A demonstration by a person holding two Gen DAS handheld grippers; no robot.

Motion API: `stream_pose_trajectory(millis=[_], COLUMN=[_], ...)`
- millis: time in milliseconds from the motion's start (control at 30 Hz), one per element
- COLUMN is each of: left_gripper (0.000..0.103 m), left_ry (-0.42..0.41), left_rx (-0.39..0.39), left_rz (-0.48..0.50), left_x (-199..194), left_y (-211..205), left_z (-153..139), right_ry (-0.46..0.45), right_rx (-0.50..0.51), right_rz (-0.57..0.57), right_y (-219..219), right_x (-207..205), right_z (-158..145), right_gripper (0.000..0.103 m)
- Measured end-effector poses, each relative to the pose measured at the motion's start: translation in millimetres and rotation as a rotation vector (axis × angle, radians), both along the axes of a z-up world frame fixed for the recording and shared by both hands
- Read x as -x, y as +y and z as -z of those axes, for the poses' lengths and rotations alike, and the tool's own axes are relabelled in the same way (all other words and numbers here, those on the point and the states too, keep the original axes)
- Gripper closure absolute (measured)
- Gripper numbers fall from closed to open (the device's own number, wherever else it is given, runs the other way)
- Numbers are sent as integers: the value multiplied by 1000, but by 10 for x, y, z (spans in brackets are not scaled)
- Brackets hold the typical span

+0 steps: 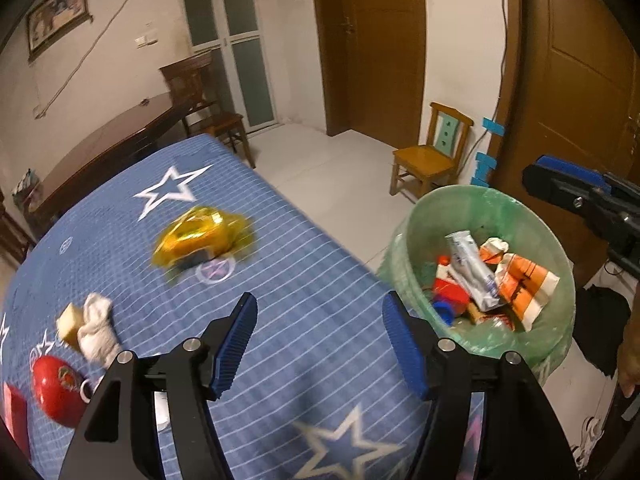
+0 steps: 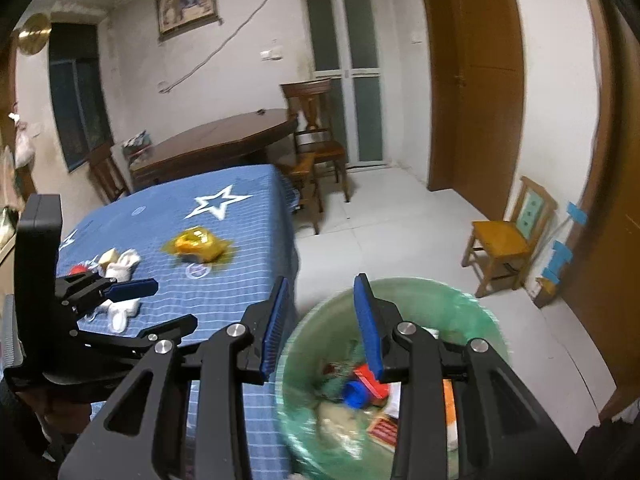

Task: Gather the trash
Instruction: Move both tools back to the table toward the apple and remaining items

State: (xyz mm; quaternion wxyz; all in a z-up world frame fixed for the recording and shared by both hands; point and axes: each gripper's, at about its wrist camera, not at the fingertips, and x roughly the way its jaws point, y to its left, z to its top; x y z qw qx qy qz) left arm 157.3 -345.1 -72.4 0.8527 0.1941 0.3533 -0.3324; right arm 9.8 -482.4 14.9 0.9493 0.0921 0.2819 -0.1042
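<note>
your left gripper (image 1: 318,340) hangs spread and empty over the blue star cloth (image 1: 280,280). your right gripper (image 2: 322,324) is spread too, holding nothing, above the green-lined bin (image 2: 472,312) that stands just beside the table. the yellow wrapper (image 1: 202,240) lies on the cloth ahead, with white socks (image 1: 96,328) and a red cup (image 1: 54,388) nearer.

you're standing in a lived-in home room. wooden doors (image 1: 372,44), a dining table (image 2: 216,140) with chairs (image 2: 316,128), and a framed picture (image 2: 186,4) are surrounding you.
</note>
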Motion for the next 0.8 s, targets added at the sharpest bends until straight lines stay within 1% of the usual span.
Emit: stream_pose_trajectory(millis=[233,367,467,533,600,633,667,733,800], left_gripper=[36,34,34,34,34,34,34,34,34], left_ry=[-12,-16,-26,-29,-35,-24,7,49,95], left_rx=[25,42,3,-33,-48,-52,-56,-65,-90], left_rz=[-80,-176,-272,-360,-429,-441,-459,-479,-484], left_x=[-113,-347,-636,-951,-1213,-1321,-1497,-1694,-1869], left_y=[508,935,1250,1525,1771,1856,1989,2116,2166], left_z=[-134,-309,-436,-552,-650,-688,-722,-736,-671], right_ry=[33,61,76,85,95,100,104,111,123], right_rx=[-1,-1,0,-3,1,7,12,21,25], right_rz=[-109,-171,-248,-301,-351,-380,-398,-439,-471], right_y=[432,671,895,1043,1215,1315,1385,1531,1643], right_x=[-280,-425,-516,-558,-605,-631,-649,-707,-802], right_z=[126,216,260,288,319,345,361,399,432], right_gripper=[71,71,70,70,69,65,60,54,52])
